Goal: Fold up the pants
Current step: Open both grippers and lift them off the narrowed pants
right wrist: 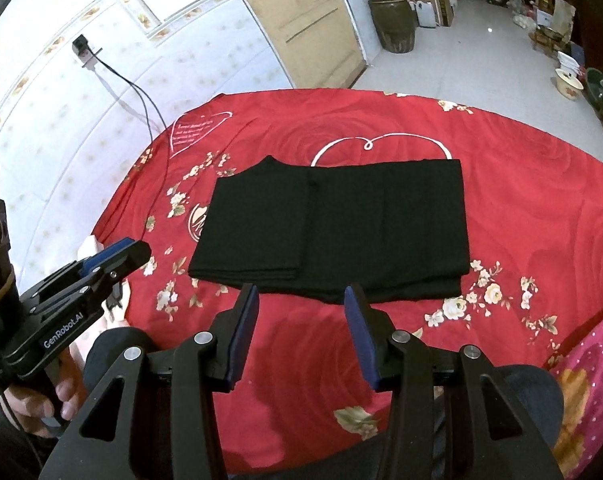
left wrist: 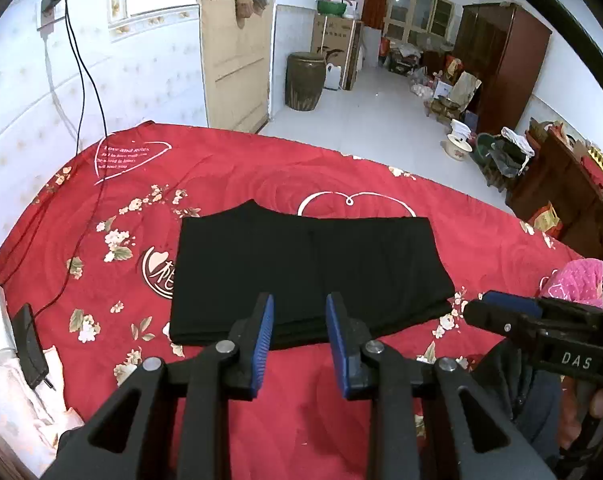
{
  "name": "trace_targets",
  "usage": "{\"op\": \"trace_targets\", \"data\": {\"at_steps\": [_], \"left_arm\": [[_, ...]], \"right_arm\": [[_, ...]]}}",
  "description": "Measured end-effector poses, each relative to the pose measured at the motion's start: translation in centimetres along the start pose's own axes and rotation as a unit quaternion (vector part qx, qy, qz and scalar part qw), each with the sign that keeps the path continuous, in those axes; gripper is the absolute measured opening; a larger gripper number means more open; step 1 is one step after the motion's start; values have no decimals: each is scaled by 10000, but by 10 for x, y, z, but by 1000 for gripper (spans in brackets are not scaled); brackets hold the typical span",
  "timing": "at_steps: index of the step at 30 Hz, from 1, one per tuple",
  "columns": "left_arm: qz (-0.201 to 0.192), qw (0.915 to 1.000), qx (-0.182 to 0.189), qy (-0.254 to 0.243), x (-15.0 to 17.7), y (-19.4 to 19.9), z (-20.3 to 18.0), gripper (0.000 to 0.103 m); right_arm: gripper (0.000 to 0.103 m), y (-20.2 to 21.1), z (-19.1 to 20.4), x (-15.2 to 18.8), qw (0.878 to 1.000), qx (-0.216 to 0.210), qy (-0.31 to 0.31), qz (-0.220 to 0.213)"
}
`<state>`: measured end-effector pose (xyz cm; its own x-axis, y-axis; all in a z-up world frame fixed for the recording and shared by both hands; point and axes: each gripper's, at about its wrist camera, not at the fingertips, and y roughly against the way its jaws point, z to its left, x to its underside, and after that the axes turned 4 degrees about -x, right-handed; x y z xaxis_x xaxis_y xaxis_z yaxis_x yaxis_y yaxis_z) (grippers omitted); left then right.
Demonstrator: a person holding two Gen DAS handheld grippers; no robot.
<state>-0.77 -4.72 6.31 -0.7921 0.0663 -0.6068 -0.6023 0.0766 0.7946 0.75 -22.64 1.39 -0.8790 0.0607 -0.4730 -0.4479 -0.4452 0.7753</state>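
Observation:
Black pants (left wrist: 309, 272) lie folded into a flat rectangle on the red flowered bedspread (left wrist: 229, 168); they also show in the right wrist view (right wrist: 341, 228). My left gripper (left wrist: 299, 312) is open and empty, just in front of the near edge of the pants. It also shows at the left of the right wrist view (right wrist: 117, 256). My right gripper (right wrist: 301, 300) is open and empty, just in front of the near edge of the pants. It also shows at the right of the left wrist view (left wrist: 485, 306).
A black cable (left wrist: 81, 80) runs from a wall socket down onto the bed's left side. A black phone-like device (left wrist: 29, 344) and pale cloth lie at the left edge. A pink dotted cloth (left wrist: 577, 284) lies at the right. Beyond the bed is floor with a jar (left wrist: 303, 80) and cabinets.

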Motion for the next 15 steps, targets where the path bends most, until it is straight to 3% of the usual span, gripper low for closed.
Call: {"op": "trace_targets", "data": {"at_steps": [13,15], "left_arm": [[313,9995,27,-87,1,-33,-6,29],[359,9993,18,-88,2,-38,-6,30]], "right_arm": [[46,-28,-28,0,9990,-13,-428,116],[52,-35,-33,1,9986,-8,-490,176]]}}
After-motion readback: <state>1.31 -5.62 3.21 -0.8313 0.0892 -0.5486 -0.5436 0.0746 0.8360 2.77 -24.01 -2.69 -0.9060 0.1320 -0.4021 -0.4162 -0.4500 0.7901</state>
